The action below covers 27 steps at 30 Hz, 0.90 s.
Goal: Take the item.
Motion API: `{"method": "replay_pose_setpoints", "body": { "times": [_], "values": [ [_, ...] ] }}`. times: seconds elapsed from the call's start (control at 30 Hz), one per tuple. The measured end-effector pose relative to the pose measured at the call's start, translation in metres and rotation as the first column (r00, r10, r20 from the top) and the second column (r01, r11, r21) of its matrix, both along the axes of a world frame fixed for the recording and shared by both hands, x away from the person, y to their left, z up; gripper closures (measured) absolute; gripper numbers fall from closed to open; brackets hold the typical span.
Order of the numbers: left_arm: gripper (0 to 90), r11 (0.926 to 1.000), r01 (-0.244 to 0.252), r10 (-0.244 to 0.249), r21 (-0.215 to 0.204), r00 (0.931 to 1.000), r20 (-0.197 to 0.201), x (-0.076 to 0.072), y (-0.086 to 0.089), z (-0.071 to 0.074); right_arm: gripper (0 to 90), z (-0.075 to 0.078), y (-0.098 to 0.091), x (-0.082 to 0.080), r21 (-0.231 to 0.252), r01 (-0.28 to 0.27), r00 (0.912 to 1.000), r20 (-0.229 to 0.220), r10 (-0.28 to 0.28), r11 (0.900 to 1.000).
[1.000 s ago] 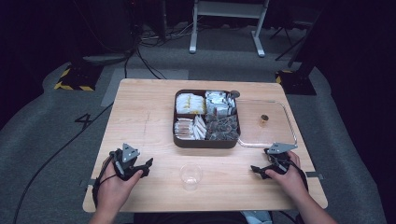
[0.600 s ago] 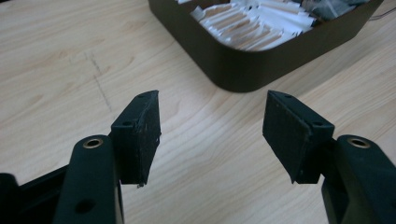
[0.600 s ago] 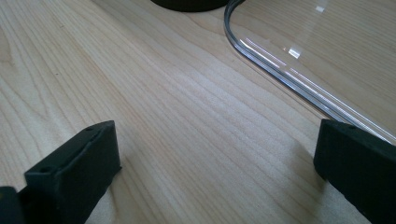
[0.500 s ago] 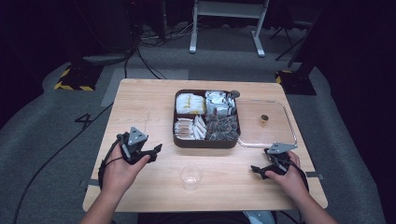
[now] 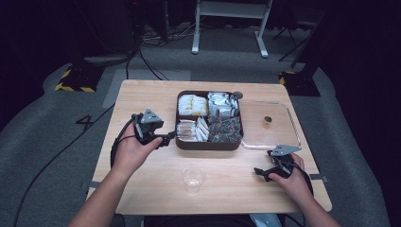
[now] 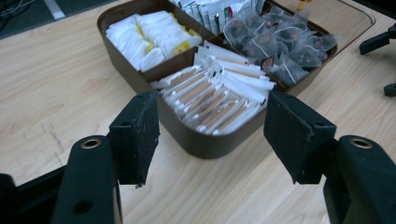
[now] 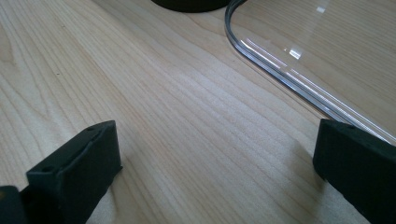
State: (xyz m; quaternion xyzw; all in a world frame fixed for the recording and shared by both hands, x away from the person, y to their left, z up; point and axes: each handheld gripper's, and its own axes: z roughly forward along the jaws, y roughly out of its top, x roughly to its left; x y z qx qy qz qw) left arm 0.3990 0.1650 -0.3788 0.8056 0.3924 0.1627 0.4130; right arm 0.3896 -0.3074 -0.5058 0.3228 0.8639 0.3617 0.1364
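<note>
Tongs on the left (image 5: 166,140) are held spread and empty beside the brown box (image 5: 208,143), aimed at the sugar sticks (image 6: 219,100) in its near-left compartment. Right tongs (image 5: 265,171) are rested spread on the table (image 5: 156,189). Next, one stick must be pinched, probably for the cup (image 5: 193,178).

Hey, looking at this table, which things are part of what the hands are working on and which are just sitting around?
In use:
- left gripper, jaws open, at the brown tray
- brown tray
- white stick packets, right ahead of those jaws

Lying about:
- clear plastic cup
- clear lid
- right gripper, open on the table
</note>
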Motion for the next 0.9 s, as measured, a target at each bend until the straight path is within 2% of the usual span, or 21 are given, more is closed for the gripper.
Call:
{"method": "replay_pose_setpoints", "body": {
  "times": [0.03, 0.1, 0.13, 0.2, 0.5, 0.57, 0.7, 0.87, 0.9],
  "values": [
    [36.5, 0.9999, 0.005, -0.005, -0.009, 1.0000, 0.001, 0.004, -0.002, 0.001, 0.8, 0.000, 0.000, 0.000, 0.000, 0.000, 1.0000, 0.000, 0.000, 1.0000],
    [36.5, 0.9966, 0.039, -0.039, -0.072, 0.9992, -0.005, 0.014, -0.005, 0.002, 0.8, 0.000, 0.000, 0.000, 0.000, 0.000, 1.0000, 0.000, 0.000, 1.0000],
    [36.5, 0.9966, 0.039, -0.039, -0.072, 0.9992, -0.005, 0.014, -0.005, 0.002, 0.8, 0.000, 0.000, 0.000, 0.000, 0.000, 1.0000, 0.000, 0.000, 1.0000],
    [36.5, 0.9925, 0.052, -0.054, -0.111, 0.9985, -0.010, 0.019, -0.007, 0.001, 0.9, 0.000, 0.000, 0.000, -0.001, 0.001, 1.0000, 0.001, -0.001, 1.0000],
    [37.4, 0.9983, 0.030, -0.031, -0.049, 0.9995, -0.003, 0.050, -0.017, 0.001, 0.9, 0.000, 0.000, 0.000, -0.001, 0.003, 1.0000, 0.001, -0.003, 1.0000],
    [38.5, 0.9982, 0.028, -0.028, -0.053, 0.9995, -0.011, 0.061, -0.022, 0.001, 0.9, 0.000, 0.000, 0.000, -0.001, 0.003, 1.0000, 0.001, -0.003, 1.0000],
    [40.4, 0.9978, 0.030, -0.032, -0.059, 0.9993, -0.020, 0.071, -0.027, 0.000, 0.9, 0.000, 0.000, 0.000, -0.001, 0.002, 1.0000, 0.001, -0.002, 1.0000],
    [40.8, 0.9989, 0.042, -0.042, -0.019, 0.9990, -0.013, 0.090, -0.040, -0.001, 1.0, 0.000, 0.000, -0.001, -0.001, 0.004, 1.0000, 0.001, -0.004, 1.0000],
    [40.9, 0.9989, 0.040, -0.041, -0.023, 0.9990, -0.018, 0.093, -0.042, -0.002, 1.0, 0.000, 0.000, -0.001, -0.001, 0.004, 1.0000, 0.003, -0.004, 1.0000]
  ]
}}
